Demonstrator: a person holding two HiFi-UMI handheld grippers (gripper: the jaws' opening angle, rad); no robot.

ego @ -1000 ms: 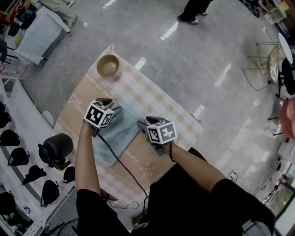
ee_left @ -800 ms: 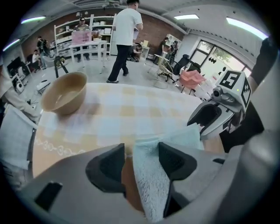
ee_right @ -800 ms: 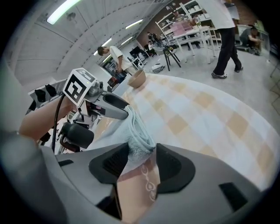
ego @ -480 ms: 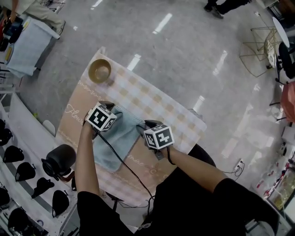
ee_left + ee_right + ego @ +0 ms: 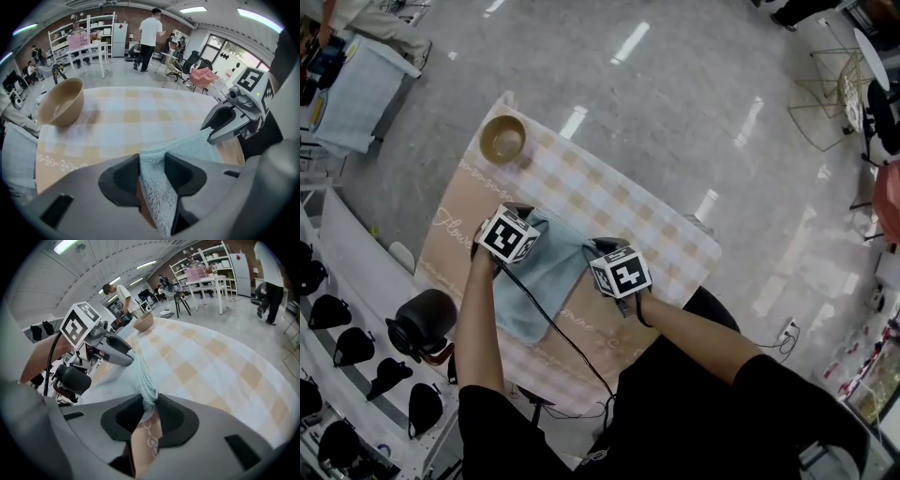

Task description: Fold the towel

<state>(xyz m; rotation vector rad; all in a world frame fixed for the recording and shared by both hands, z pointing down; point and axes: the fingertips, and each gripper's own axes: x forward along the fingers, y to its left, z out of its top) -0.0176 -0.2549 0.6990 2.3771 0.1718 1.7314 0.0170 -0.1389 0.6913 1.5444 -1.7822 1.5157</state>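
Head view: the pale blue terry towel (image 5: 534, 291) lies spread on the checked tablecloth (image 5: 619, 202), with its far edge at the jaws.

Left gripper view: the left gripper (image 5: 152, 176) has its jaws just closing, clamped on one far corner.

Right gripper view: the right gripper (image 5: 149, 413), also just closing, pinches the other corner.

The fold looks barely begun. The corners are gripped, but nothing is lifted over yet.

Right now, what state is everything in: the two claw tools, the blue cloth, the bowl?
left gripper: jaws have just been closing, now shut on one far corner of the towel.
right gripper: jaws have just been closing, now shut on the other far corner.
towel: lying on the table, far edge pinched at both ends.
bowl: upright, empty, at the table's far corner.
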